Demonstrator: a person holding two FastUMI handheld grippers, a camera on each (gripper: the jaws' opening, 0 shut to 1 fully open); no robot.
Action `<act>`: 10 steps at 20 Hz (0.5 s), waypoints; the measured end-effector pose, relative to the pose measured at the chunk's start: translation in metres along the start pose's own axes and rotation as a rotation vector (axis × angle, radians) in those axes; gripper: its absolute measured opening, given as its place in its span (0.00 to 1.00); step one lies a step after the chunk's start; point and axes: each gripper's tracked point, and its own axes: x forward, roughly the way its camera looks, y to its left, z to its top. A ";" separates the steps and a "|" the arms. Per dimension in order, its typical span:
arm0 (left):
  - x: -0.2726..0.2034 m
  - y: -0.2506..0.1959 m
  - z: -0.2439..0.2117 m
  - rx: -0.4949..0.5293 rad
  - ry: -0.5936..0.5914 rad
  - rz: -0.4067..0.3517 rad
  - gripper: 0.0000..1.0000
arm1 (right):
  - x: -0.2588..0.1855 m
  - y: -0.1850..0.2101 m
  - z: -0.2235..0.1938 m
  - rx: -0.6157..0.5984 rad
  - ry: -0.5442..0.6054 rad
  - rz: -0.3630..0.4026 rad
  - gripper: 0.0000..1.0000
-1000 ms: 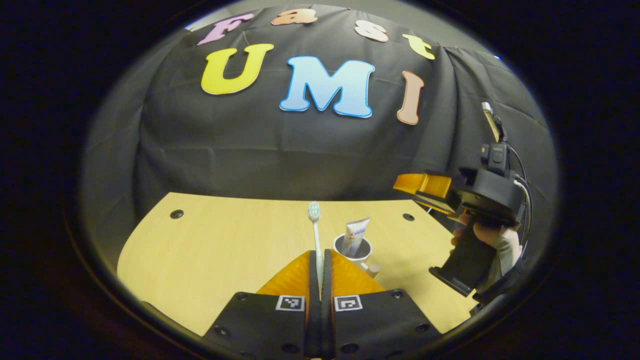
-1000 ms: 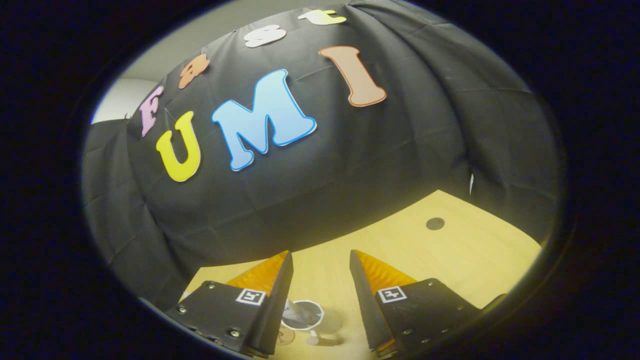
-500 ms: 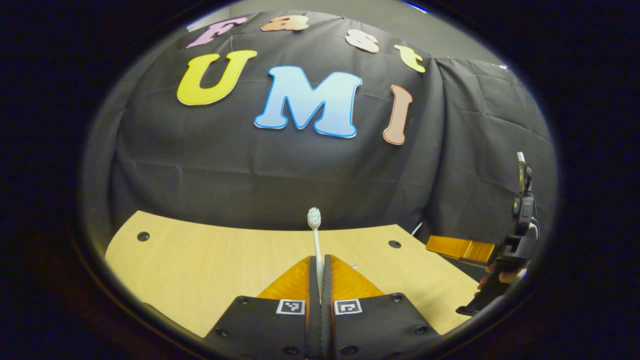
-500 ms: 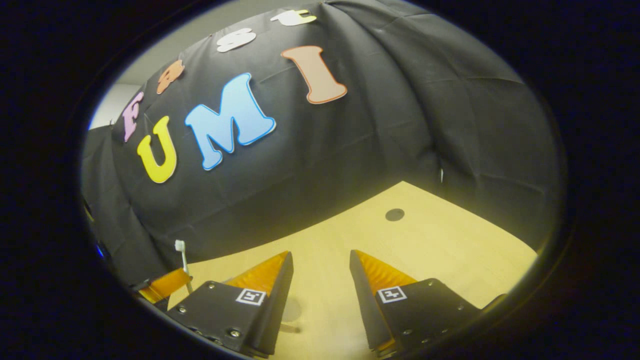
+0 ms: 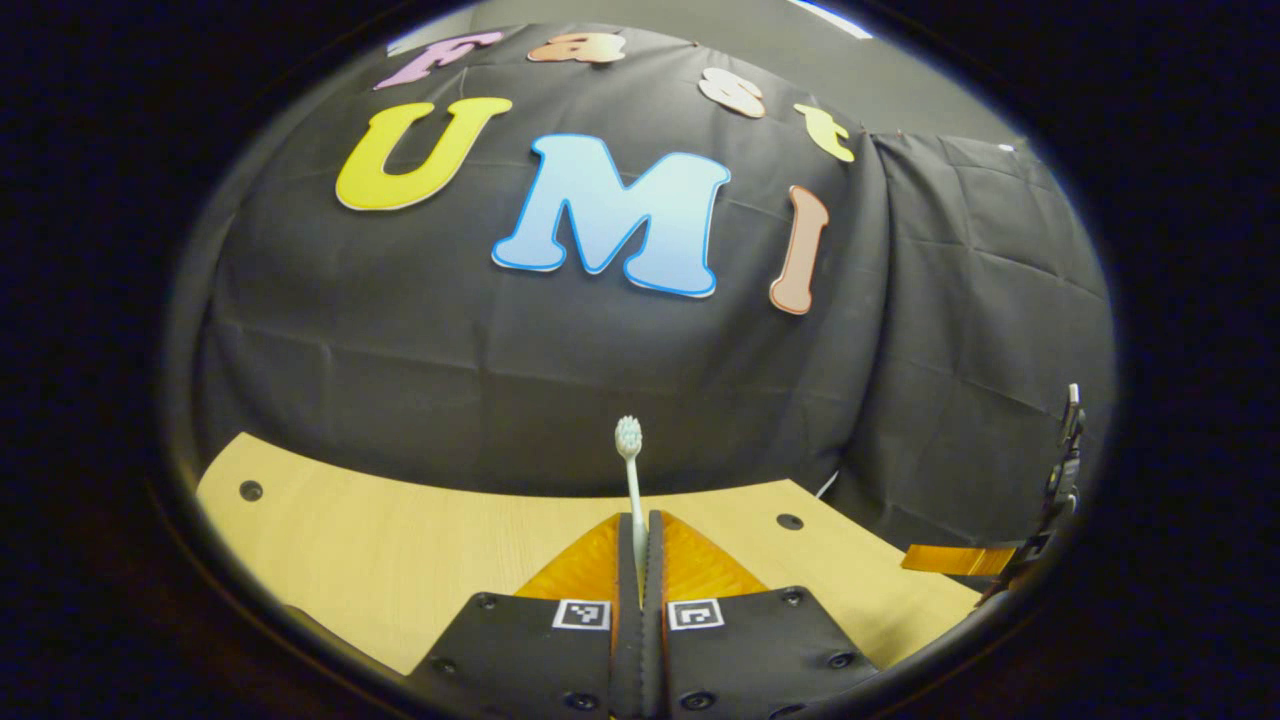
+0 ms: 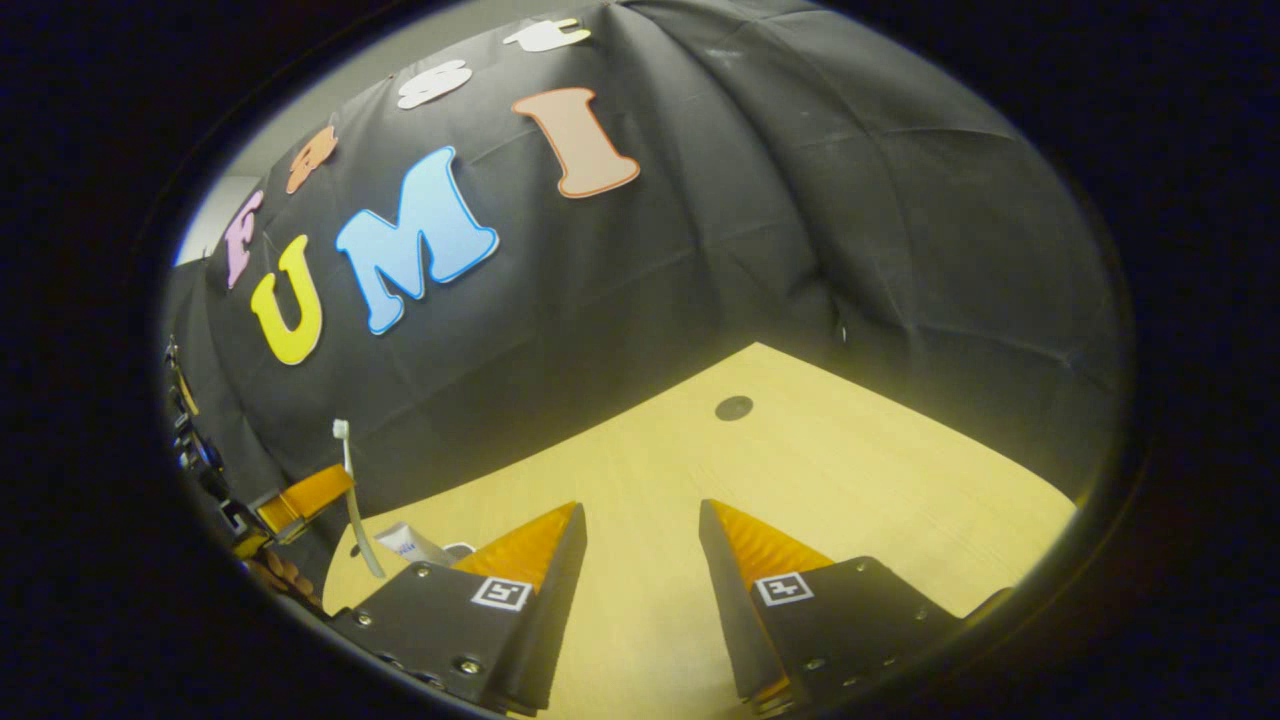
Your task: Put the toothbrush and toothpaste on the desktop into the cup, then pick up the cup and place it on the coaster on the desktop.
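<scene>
1. The desktop [image 5: 420, 545] is a pale wooden surface with small dark round holes near its far edge, backed by the black cloth wall [image 5: 560, 380]. In the right gripper view the desktop [image 6: 850, 470] spreads out ahead of the fingers, with one dark hole [image 6: 733, 407] near the cloth.
2. The right gripper [image 6: 640, 520] hangs above the desktop with its two fingers set wide apart and nothing between them. In the left gripper view, part of it [image 5: 955, 558] juts in at the far right edge, well apart from the left gripper.
3. The left gripper [image 5: 640, 530] has its two fingers pressed together on the handle of the toothbrush [image 5: 630, 470]. In the right gripper view it [image 6: 300, 497] sits at the far left, with part of the hand [image 6: 280, 575] that holds it just below.
4. The toothbrush stands upright out of the closed fingers, bristle head uppermost against the black cloth, lifted clear of the desktop. In the right gripper view the toothbrush [image 6: 350, 490] rises above the left gripper, and its lower end hangs down below the fingers.
5. The toothpaste [image 6: 408, 542], a small white tube, shows just to the right of the toothbrush's lower end in the right gripper view, partly hidden behind the right gripper's own finger. Whether it stands in the cup cannot be told.
</scene>
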 end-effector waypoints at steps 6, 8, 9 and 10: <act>0.035 0.004 -0.011 -0.016 -0.039 0.002 0.06 | -0.005 -0.023 -0.003 -0.004 0.004 -0.019 0.66; 0.043 0.008 -0.019 -0.051 -0.042 0.010 0.07 | -0.004 -0.027 -0.003 -0.007 0.005 -0.018 0.66; 0.045 0.009 -0.025 -0.065 -0.042 0.013 0.07 | -0.004 -0.029 -0.003 -0.008 0.008 -0.018 0.64; 0.047 0.009 -0.031 -0.072 -0.036 0.014 0.07 | -0.003 -0.031 -0.003 -0.008 0.009 -0.019 0.66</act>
